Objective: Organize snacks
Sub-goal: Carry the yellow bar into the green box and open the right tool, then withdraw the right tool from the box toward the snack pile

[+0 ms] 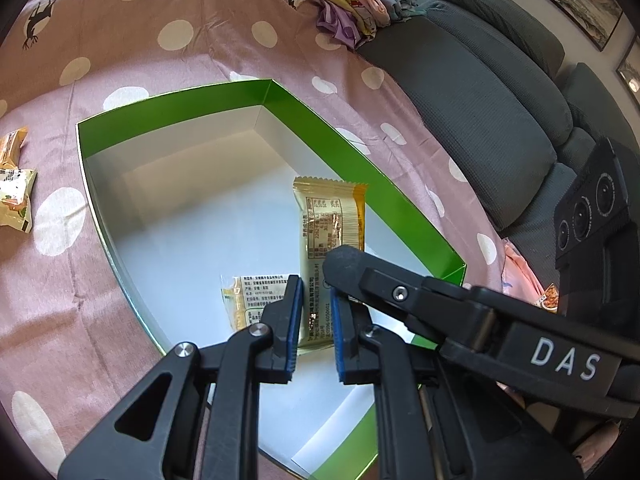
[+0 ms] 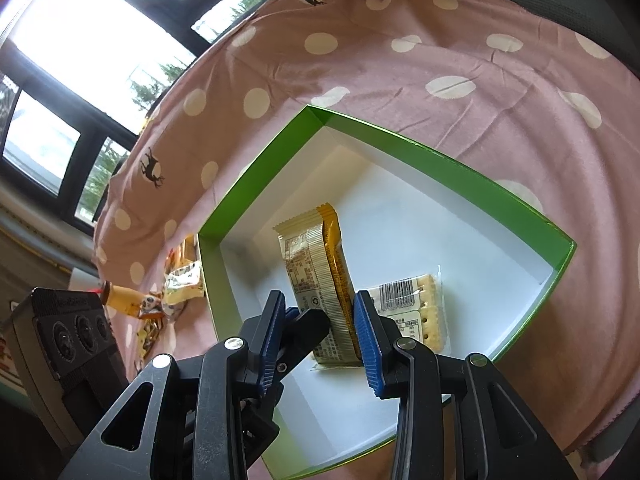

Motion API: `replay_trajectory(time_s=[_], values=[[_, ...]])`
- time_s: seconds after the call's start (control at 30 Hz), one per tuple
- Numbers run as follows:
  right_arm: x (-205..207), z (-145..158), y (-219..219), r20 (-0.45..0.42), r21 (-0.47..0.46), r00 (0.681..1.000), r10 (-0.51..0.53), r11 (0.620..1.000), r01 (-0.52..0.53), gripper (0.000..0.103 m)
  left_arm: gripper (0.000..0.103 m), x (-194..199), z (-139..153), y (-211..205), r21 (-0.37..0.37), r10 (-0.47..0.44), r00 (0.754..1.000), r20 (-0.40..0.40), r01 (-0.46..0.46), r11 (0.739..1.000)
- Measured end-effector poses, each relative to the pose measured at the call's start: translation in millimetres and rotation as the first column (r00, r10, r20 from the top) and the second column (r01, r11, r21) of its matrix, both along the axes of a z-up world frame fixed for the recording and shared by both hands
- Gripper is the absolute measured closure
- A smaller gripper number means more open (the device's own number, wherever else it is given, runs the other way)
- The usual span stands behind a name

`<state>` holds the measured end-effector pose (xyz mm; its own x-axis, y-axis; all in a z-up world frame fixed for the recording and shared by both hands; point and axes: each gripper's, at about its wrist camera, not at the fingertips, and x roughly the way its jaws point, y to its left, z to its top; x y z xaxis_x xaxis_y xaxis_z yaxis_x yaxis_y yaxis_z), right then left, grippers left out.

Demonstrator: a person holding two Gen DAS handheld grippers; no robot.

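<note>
A green-walled box (image 1: 180,108) (image 2: 256,184) with a white floor lies on the dotted pink cloth. Inside it a gold snack packet (image 1: 324,216) (image 2: 308,256) stands tilted on its long edge, and a clear pack of crackers (image 1: 252,296) (image 2: 408,304) lies flat beside it. My right gripper (image 2: 320,298) (image 1: 344,258) is closed around the packet's near end, its right-hand pad flat against the gold side. My left gripper (image 1: 316,286) (image 2: 316,320) is shut with nothing in it, and its tip touches the packet's pale face.
Several loose snack packets (image 1: 14,196) (image 2: 184,280) lie on the cloth (image 1: 160,40) to the left of the box. Folded clothes (image 1: 348,4) are piled at the far edge. A grey sofa (image 1: 480,100) runs along the right, and a window (image 2: 80,40) is at the left.
</note>
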<state>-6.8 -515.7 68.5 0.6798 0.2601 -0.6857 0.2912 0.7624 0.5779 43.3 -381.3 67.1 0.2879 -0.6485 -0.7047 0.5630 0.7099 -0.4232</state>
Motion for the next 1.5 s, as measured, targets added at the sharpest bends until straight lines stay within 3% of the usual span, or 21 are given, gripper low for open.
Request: replay_trajectory(time_s=[0.33, 0.67, 0.83, 0.97, 1.03, 1.1, 1.17, 1.2, 1.3, 1.43, 1.5], values=[[0, -1, 0, -0.008, -0.007, 1.000, -0.004, 1.000, 0.004, 0.064, 0.091, 0, -2, -3, 0.025, -0.005, 1.000, -0.004, 0.005, 1.000], [0, -1, -2, -0.001, -0.003, 1.000, -0.016, 1.000, 0.016, 0.064, 0.089, 4, -4, -2, 0.007, 0.025, 0.999, -0.023, -0.025, 1.000], [-3, 4, -1, 0.042, 0.026, 0.999, 0.013, 1.000, -0.014, 0.064, 0.087, 0, -1, 3, -0.023, 0.051, 0.998, -0.028, -0.052, 0.998], [-6, 14, 7, 0.066, -0.047, 0.998, -0.003, 0.999, 0.006, 0.064, 0.073, -8, 12, 15, -0.018, 0.064, 0.998, 0.022, -0.063, 0.998], [-8, 19, 9, 0.089, -0.063, 0.996, -0.008, 0.998, 0.014, 0.059, 0.066, -13, 21, 24, -0.022, 0.084, 0.994, 0.067, -0.083, 0.996], [-9, 24, 12, 0.119, -0.071, 0.993, 0.001, 0.997, 0.008, 0.051, 0.051, -17, 29, 39, -0.038, 0.109, 0.990, 0.094, -0.106, 0.994], [-11, 29, 17, 0.151, -0.086, 0.989, 0.009, 0.996, 0.004, 0.036, 0.041, -22, 34, 56, -0.049, 0.139, 0.985, 0.106, -0.135, 0.990], [-12, 31, 20, 0.166, -0.093, 0.986, 0.012, 0.996, 0.003, 0.029, 0.038, -23, 36, 65, -0.052, 0.158, 0.981, 0.112, -0.153, 0.987], [-11, 37, 32, 0.213, -0.113, 0.976, 0.038, 0.994, -0.014, 0.023, 0.033, -28, 41, 97, -0.051, 0.218, 0.968, 0.121, -0.213, 0.976], [-7, 44, 56, 0.236, -0.162, 0.966, 0.103, 0.985, -0.065, 0.019, 0.025, -33, 47, 148, -0.057, 0.341, 0.930, 0.139, -0.337, 0.940], [-4, 46, 68, 0.227, -0.200, 0.966, 0.124, 0.977, -0.078, 0.019, 0.024, -37, 52, 177, -0.050, 0.432, 0.887, 0.162, -0.430, 0.901]])
